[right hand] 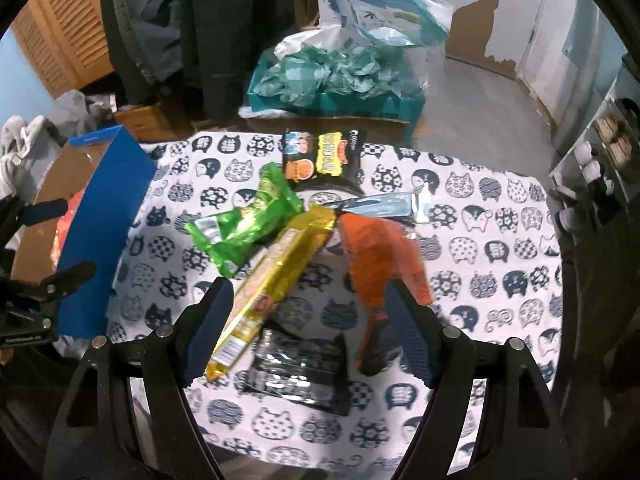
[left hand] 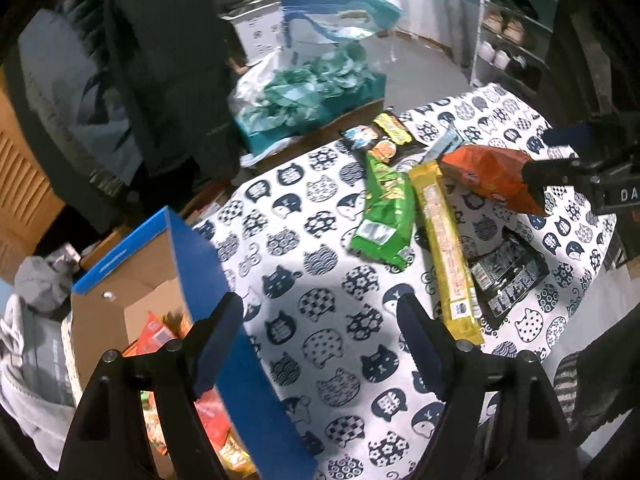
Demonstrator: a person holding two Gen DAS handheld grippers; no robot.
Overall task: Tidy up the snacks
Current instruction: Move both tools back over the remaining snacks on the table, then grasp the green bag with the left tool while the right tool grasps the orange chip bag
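Several snack packs lie on a cat-print tablecloth (left hand: 320,320): a green pack (left hand: 386,216) (right hand: 244,220), a long yellow pack (left hand: 444,248) (right hand: 272,284), an orange pack (left hand: 492,176) (right hand: 384,256), a black pack (left hand: 508,276) (right hand: 300,372), a black-and-yellow pack (left hand: 384,136) (right hand: 320,156) and a silvery-blue pack (right hand: 380,204). My left gripper (left hand: 320,340) is open and empty, over the cloth beside a blue-edged cardboard box (left hand: 132,280) (right hand: 100,208) that holds snacks. My right gripper (right hand: 308,328) (left hand: 560,160) is open, its jaws apart above the yellow, black and orange packs.
A box with teal tissue and plastic bags (left hand: 312,92) (right hand: 336,72) stands behind the table. Dark coats (left hand: 168,60) hang at the back left. A shoe shelf (left hand: 512,32) stands at the right. Grey clothes (left hand: 32,340) lie left of the box.
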